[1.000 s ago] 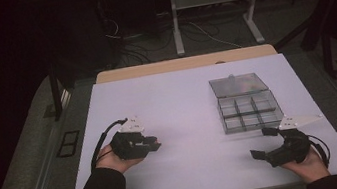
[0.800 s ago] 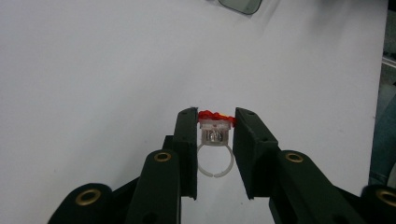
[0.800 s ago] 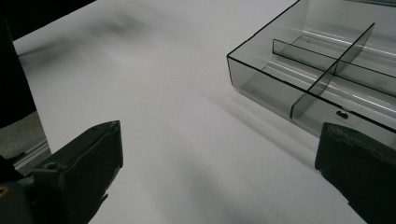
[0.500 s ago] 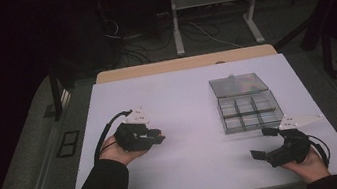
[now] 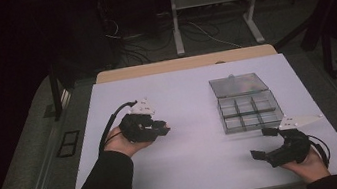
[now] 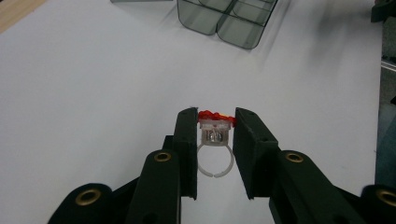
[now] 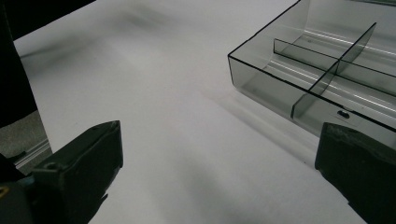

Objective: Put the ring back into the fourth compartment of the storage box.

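My left gripper (image 6: 215,122) is shut on a small clear plastic ring with a red top (image 6: 215,130), its band hanging between the jaws. In the high view that left gripper (image 5: 160,127) hovers over the left-middle of the white table (image 5: 193,171), held in a hand with a dark sleeve. A smoky clear compartment box (image 5: 249,110) with its lid folded back lies at the right-middle of the table. My right gripper (image 5: 263,143) rests near the front right edge, jaws wide apart and empty. The box's near corner (image 7: 327,79) appears just beyond the right gripper (image 7: 219,154).
The box (image 6: 229,18) also appears at the top of the left gripper view. A wooden strip (image 5: 184,63) edges the table's far side. Table legs and cables (image 5: 207,28) stand on the dark floor beyond. A metal rail (image 5: 42,174) runs along the left side.
The left hand and its gripper have moved right and slightly away from me over the table. The right gripper has stayed where it was.
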A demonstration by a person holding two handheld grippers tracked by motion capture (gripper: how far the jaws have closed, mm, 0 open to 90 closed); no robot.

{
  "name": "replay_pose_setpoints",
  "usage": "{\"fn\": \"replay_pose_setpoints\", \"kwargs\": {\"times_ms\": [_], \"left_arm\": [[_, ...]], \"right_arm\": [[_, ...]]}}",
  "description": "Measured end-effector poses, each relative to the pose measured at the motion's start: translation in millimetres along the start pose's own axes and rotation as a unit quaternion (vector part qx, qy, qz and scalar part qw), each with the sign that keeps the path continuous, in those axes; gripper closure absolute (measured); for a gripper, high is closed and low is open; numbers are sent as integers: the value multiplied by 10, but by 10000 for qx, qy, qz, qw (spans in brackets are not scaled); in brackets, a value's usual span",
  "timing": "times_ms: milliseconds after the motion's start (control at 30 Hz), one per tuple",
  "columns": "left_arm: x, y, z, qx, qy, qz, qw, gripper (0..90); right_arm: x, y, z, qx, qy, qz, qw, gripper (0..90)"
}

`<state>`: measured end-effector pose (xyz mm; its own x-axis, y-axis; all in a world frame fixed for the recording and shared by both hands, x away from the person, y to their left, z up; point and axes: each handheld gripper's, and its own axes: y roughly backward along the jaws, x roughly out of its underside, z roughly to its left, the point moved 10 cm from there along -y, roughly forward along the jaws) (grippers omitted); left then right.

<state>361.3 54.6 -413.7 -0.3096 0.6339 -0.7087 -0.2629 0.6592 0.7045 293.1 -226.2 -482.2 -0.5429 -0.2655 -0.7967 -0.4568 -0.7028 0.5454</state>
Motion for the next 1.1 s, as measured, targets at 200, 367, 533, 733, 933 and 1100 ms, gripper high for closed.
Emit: {"fn": "replay_pose_setpoints", "kwargs": {"times_ms": [200, 367, 533, 733, 933, 1100], "left_arm": [[-110, -46, 0, 28, -83, 3, 10000, 697], [-192, -104, 11, 67, -155, 11, 9999, 697], [-257, -172, 16, 88, -159, -2, 9998, 697], [-328, -236, 32, 103, -143, 18, 9998, 697], [-417, -279, 74, 88, -190, -33, 9998, 697], [-504, -318, 99, 89, -247, -76, 9996, 697]], "right_arm": [[4, 3, 4, -7, -27, 18, 10000, 3], [7, 3, 2, -10, -25, 20, 10000, 3], [10, 18, 3, -20, -85, 24, 10000, 3], [3, 24, -15, -4, -57, -24, 10000, 3], [4, 20, -16, -6, -48, -22, 10000, 3], [3, 20, -21, 1, -43, -24, 10000, 3]]}}
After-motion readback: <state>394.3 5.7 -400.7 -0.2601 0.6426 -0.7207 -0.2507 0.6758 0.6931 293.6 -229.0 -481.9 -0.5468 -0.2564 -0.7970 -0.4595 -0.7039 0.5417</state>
